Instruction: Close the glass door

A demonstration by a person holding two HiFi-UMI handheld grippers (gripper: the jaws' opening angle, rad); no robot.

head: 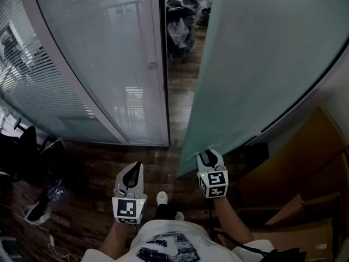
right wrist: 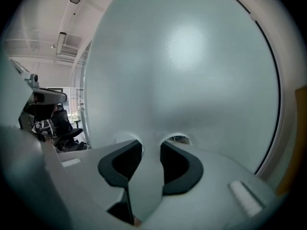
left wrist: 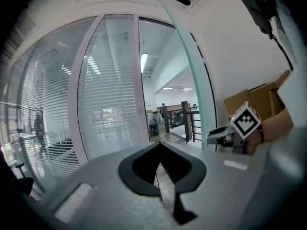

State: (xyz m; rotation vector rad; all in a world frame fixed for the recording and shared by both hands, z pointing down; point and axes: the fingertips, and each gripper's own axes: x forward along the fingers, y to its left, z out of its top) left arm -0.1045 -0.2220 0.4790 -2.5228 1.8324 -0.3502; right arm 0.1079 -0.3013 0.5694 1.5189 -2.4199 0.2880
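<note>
The frosted glass door stands swung open on the right, its free edge slanting down toward me. My right gripper is shut on that edge low down; in the right gripper view the pane runs between the two dark pads. My left gripper hangs free to the left of the door, shut with nothing in it, its pads meeting at the tip. The left gripper view shows the right gripper at the door's greenish edge. The doorway gap lies between the door and the frame post.
A fixed glass wall with blinds curves along the left, with a small round lock near the post. Cardboard boxes stand at the right. Black bags lie beyond the doorway. A dark chair stands at the left. The floor is dark wood.
</note>
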